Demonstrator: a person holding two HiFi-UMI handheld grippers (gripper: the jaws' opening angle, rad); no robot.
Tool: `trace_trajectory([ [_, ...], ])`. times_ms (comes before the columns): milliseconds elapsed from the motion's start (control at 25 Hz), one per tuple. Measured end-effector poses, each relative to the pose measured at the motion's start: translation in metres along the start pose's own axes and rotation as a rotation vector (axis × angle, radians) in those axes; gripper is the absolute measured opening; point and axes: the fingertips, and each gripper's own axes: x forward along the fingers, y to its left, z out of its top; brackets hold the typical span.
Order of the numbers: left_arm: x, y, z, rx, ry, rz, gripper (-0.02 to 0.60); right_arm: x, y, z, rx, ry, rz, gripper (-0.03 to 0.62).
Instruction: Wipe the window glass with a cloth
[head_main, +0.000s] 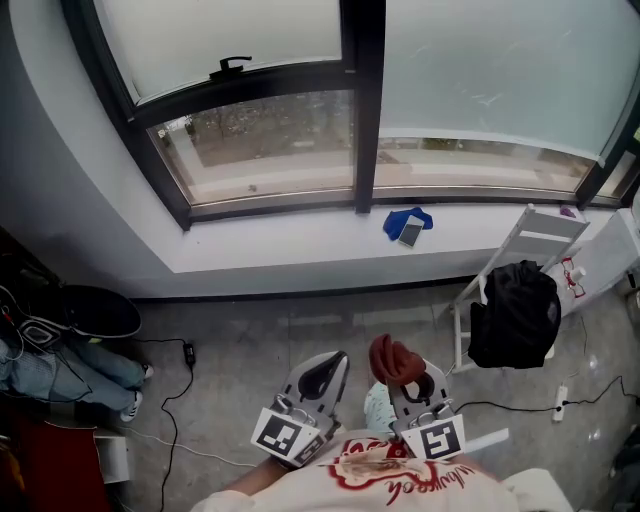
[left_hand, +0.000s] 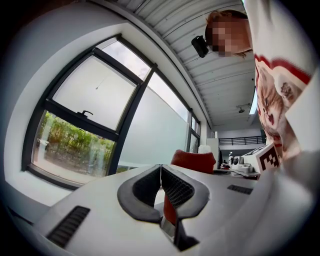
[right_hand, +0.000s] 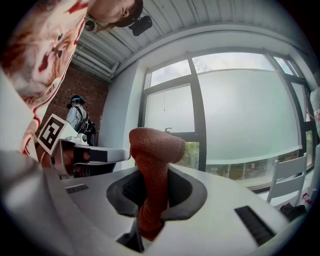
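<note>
Overhead, the head view shows both tools held low, well back from the black metal window frame (head_main: 362, 100). The left gripper (head_main: 328, 372) points toward the frame. The right gripper (head_main: 405, 380) carries the rust-red woven cloth (head_main: 392, 358), bunched above its jaws. The frame holds the frosted window glass (head_main: 480, 70). A white sill (head_main: 300, 240) runs below the frame. On the sill, just right of the frame's central upright, lies a crumpled blue rag (head_main: 400, 217) with a small flat device on it. Below the frame's right end, a white folding chair (head_main: 545, 235) stands on the floor beside the sill, with a black bag (head_main: 515, 312) on it. Below the frame's left end are a seated person's jeans-clad legs (head_main: 60, 372).

Left gripper view: the left gripper (left_hand: 160, 169) has its jaws pressed together with nothing between them, a state not readable from overhead. The cloth (left_hand: 194, 161) shows beyond the jaws, right of the frame (left_hand: 132, 107).

Right gripper view: the right gripper (right_hand: 150, 186) is clamped on the cloth (right_hand: 152, 165). The cloth rises upright, folds over at the top and covers part of the frame (right_hand: 199, 115). Only this view shows a second person (right_hand: 77, 117) standing before a brick wall, well left of the frame.
</note>
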Motion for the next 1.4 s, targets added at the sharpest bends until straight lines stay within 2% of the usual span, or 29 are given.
trace_trajectory([
  [160,0.033,0.019,-0.008,0.006,0.026,0.004,0.021,0.035,-0.011,0.008,-0.357,-0.079,0.164,0.074],
  [240,0.056,0.031,-0.008,0.014,0.023,0.009,0.021,0.056,-0.03,0.012,-0.424,-0.124,0.184,0.074],
  [280,0.07,0.036,-0.007,0.016,0.013,0.012,0.021,0.067,-0.044,0.008,-0.368,-0.122,0.164,0.074],
  [400,0.12,0.056,-0.004,0.015,0.002,0.025,0.021,0.099,-0.098,-0.028,0.078,-0.022,0.047,0.074],
  [440,0.139,0.063,-0.001,0.011,-0.008,0.029,0.021,0.111,-0.116,-0.033,0.159,-0.011,0.032,0.074],
  [480,0.158,0.069,0.004,0.008,-0.022,0.033,0.021,0.124,-0.133,-0.033,0.176,-0.018,0.033,0.074],
  [520,0.175,0.073,0.009,0.01,-0.037,0.037,0.021,0.135,-0.148,-0.029,0.147,-0.034,0.047,0.074],
  [560,0.192,0.078,0.014,0.016,-0.047,0.042,0.021,0.146,-0.162,-0.024,0.071,-0.053,0.073,0.074],
  [680,0.235,0.092,0.021,0.026,-0.056,0.07,0.021,0.173,-0.195,-0.01,-0.285,-0.115,0.18,0.074],
  [720,0.248,0.097,0.021,0.022,-0.058,0.082,0.021,0.181,-0.206,-0.012,-0.333,-0.116,0.188,0.074],
  [800,0.27,0.109,0.021,0.009,-0.06,0.108,0.021,0.195,-0.227,-0.027,-0.301,-0.081,0.163,0.074],
  [960,0.301,0.129,0.02,0.004,-0.042,0.145,0.021,0.22,-0.263,-0.062,-0.044,-0.025,0.099,0.074],
  [1040,0.307,0.139,0.019,0.016,-0.027,0.158,0.021,0.231,-0.273,-0.069,0.011,-0.034,0.094,0.074],
  [1120,0.312,0.151,0.018,0.026,-0.014,0.171,0.021,0.244,-0.279,-0.075,0.012,-0.028,0.101,0.074],
  [1200,0.321,0.164,0.018,0.021,-0.014,0.172,0.021,0.261,-0.283,-0.081,-0.038,-0.015,0.119,0.074],
  [1320,0.338,0.185,0.02,0.016,-0.017,0.138,0.021,0.286,-0.284,-0.088,-0.139,0.036,0.142,0.074],
  [1400,0.353,0.204,0.022,0.017,-0.021,0.11,0.021,0.302,-0.288,-0.092,-0.176,0.067,0.127,0.074],
])
